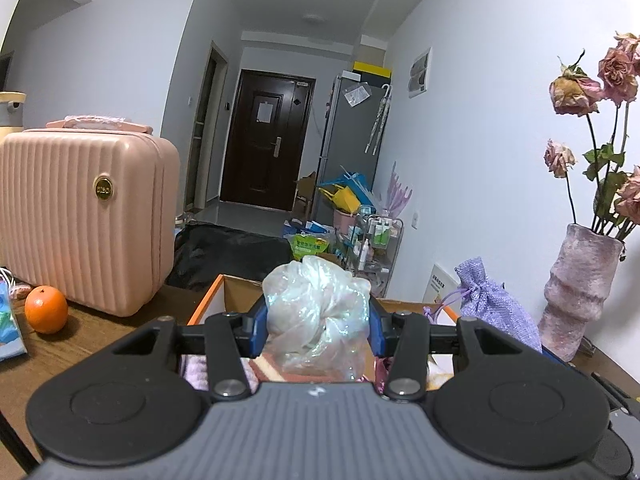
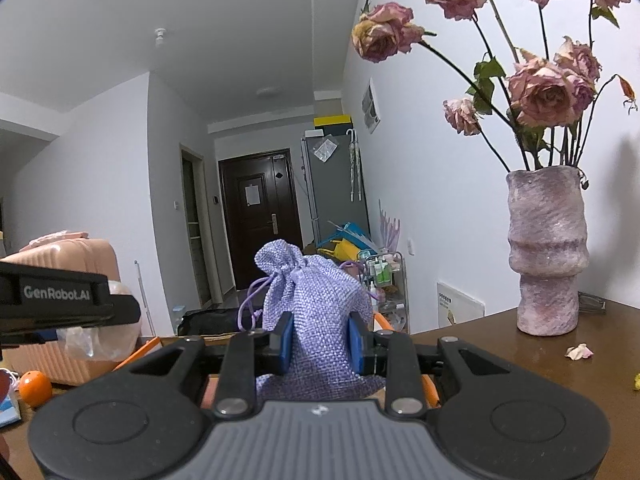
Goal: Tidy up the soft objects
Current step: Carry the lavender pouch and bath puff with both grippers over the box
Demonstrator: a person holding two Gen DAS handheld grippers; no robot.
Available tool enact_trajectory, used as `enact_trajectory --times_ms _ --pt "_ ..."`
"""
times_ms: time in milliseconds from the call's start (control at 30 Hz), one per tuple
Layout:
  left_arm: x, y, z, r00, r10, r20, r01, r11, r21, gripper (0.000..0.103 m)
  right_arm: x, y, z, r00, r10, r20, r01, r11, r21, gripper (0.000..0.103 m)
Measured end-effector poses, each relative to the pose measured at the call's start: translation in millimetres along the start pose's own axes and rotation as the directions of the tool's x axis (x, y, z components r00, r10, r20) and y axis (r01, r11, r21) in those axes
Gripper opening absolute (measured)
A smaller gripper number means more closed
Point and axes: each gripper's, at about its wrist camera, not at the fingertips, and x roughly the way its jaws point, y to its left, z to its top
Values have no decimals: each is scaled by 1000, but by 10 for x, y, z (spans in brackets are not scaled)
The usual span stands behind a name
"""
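Note:
My left gripper [image 1: 316,326] is shut on a crumpled clear plastic bag [image 1: 316,304], held up between its blue pads over an orange-edged cardboard box [image 1: 236,296]. Soft pink and purple items lie in the box below, mostly hidden by the gripper body. My right gripper [image 2: 320,342] is shut on a lilac drawstring pouch [image 2: 316,300], lifted above the same box's edge [image 2: 138,354]. In the left wrist view the pouch [image 1: 488,304] shows at the right. In the right wrist view the left gripper's arm [image 2: 68,300] and its plastic bag [image 2: 100,340] appear at the left.
A pink ribbed suitcase [image 1: 84,216] and an orange [image 1: 46,309] stand on the wooden table [image 1: 80,344] at the left. A purple vase [image 2: 546,252] with dried roses stands at the right by the wall, a fallen petal [image 2: 579,351] near it. A cluttered hallway lies beyond.

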Motion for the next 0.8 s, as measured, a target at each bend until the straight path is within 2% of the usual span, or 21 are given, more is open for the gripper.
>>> enact_trajectory --times_ms 800 --pt "645 -43 47 999 47 -3 -47 998 47 48 514 108 -19 1000 -9 -27 8 999 -39 27"
